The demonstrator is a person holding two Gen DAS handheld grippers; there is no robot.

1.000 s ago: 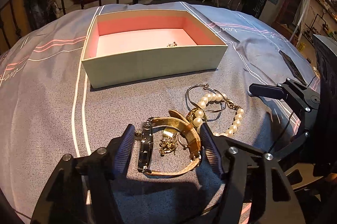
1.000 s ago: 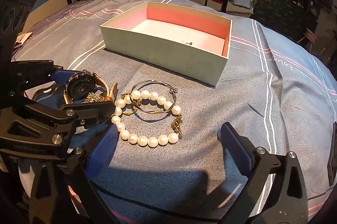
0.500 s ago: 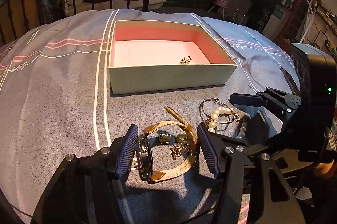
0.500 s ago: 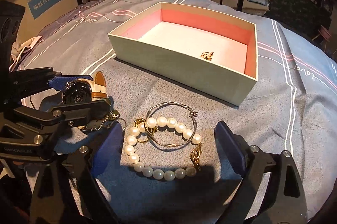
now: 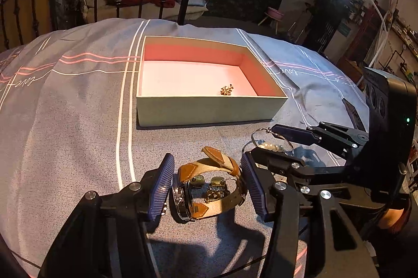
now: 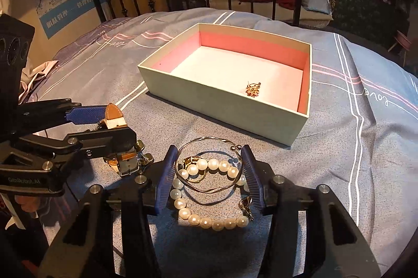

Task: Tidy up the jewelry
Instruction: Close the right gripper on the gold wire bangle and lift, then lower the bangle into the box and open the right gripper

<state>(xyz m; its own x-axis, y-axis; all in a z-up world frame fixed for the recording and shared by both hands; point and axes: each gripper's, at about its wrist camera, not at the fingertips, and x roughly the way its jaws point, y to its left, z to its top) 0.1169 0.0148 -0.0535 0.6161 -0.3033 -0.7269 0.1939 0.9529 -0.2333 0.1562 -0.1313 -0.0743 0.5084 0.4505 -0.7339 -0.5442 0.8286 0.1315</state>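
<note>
Left wrist view: left gripper (image 5: 207, 185) jaws have just been closing around the watch (image 5: 209, 191), pads touching case and strap, just in front of the box (image 5: 209, 109); squeeze gently and lift straight so the trinkets inside the strap loop stay behind. Right wrist view: right gripper (image 6: 209, 173) jaws, also just closing, pinch the wire bangle (image 6: 209, 168) over the pearl bracelet (image 6: 209, 199), near the box's front wall; lift slowly, they may snag. Legible: "love" on the bedspread (image 6: 376, 95), "GenRobot.AI" on the left gripper.

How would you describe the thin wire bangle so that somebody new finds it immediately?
Start from the box on the bedspread. Just in front of it, the bangle lies between the right gripper fingers, overlapping the pearl bracelet. It is one bare metal hoop, without beads.
</note>
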